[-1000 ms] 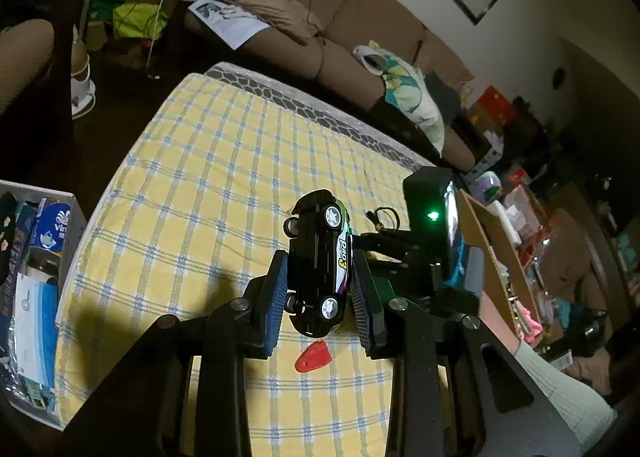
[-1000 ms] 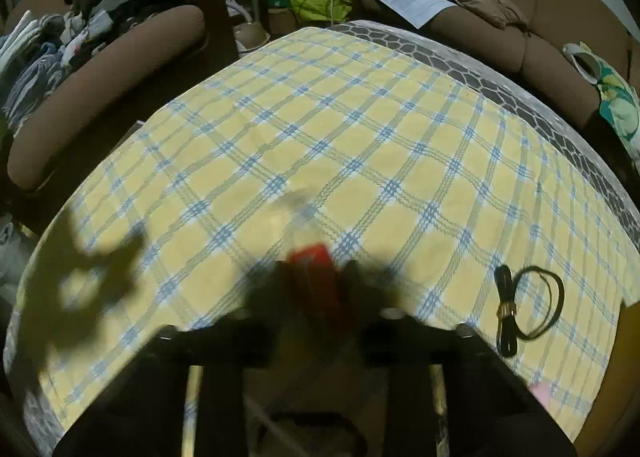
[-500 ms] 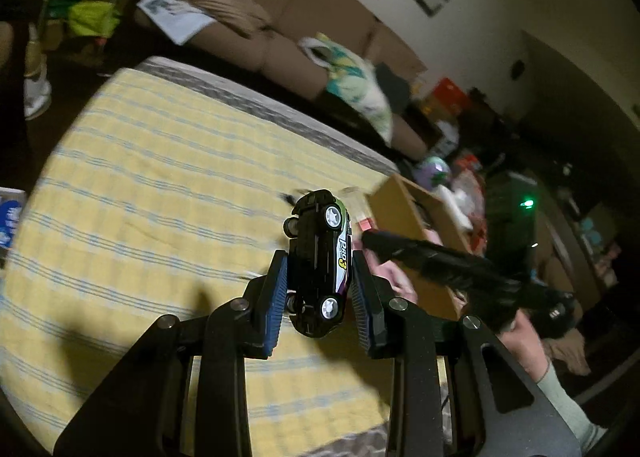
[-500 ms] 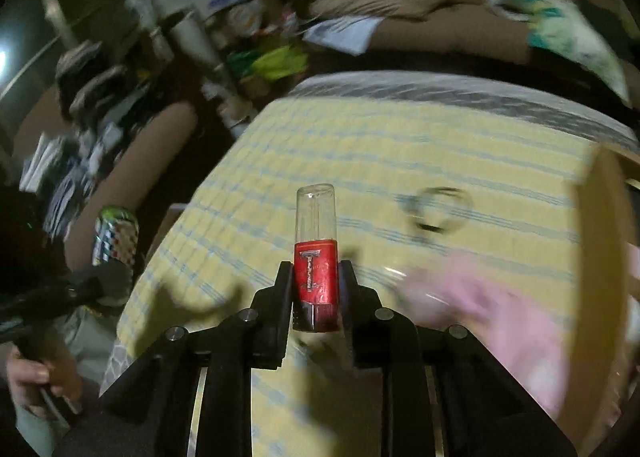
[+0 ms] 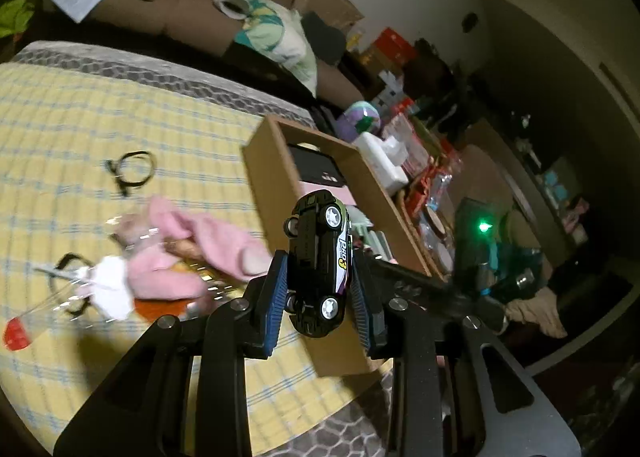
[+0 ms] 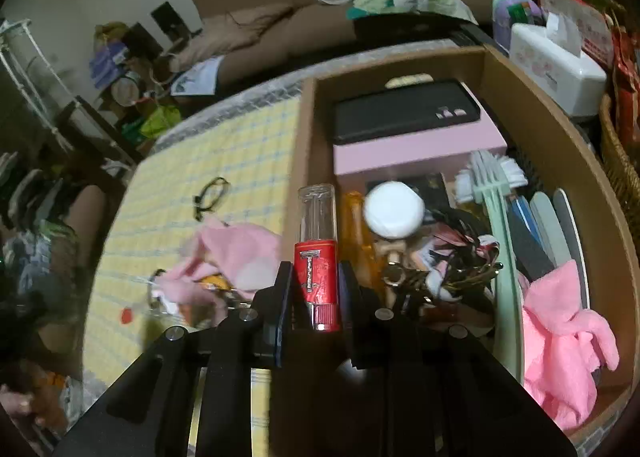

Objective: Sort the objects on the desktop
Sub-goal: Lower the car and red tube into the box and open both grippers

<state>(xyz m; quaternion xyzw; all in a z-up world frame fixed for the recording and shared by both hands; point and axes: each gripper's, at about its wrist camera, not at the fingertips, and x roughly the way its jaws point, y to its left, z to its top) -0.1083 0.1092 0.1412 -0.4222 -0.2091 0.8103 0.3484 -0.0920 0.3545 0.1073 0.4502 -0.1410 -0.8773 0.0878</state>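
Low centre in each wrist view, the left gripper [image 5: 320,289] clamps a black toy car [image 5: 320,265] and the right gripper [image 6: 316,293] a red-capped clear tube [image 6: 317,257], both short of the part-filled brown cardboard box [image 6: 560,145], while pink cloth [image 5: 192,253] and black hair ties [image 5: 132,171] farther left await sorting.

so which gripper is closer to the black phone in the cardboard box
Right. The right gripper, shut on the red lighter, is at the cardboard box wall with the black phone just ahead. The left gripper, holding the toy car, sits back near the box's corner.
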